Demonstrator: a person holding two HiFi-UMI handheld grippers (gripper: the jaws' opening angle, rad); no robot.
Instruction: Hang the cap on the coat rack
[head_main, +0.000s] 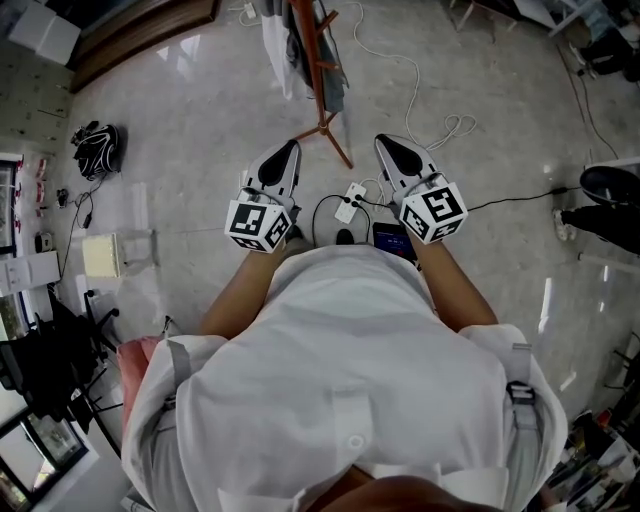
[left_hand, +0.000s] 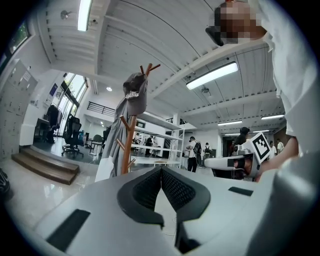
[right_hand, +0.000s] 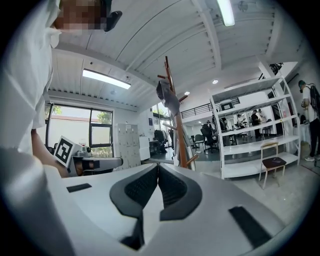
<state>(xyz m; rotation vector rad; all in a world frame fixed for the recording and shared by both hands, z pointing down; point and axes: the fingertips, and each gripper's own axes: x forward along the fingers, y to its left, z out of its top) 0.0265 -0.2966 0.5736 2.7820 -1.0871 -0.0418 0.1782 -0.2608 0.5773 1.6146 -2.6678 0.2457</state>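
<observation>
The person's white shirt (head_main: 340, 400) is closest. Ahead of it, the left tongs (head_main: 291, 147) and right tongs (head_main: 384, 141) are each pressed together on nothing. The grey cap (left_hand: 135, 91) hangs atop the wooden coat rack (left_hand: 127, 150), its long axis running down the pole, well beyond and above both tongs.

glossy floor (head_main: 500, 90), coat rack (head_main: 325, 118), power strip (head_main: 351, 201)
</observation>
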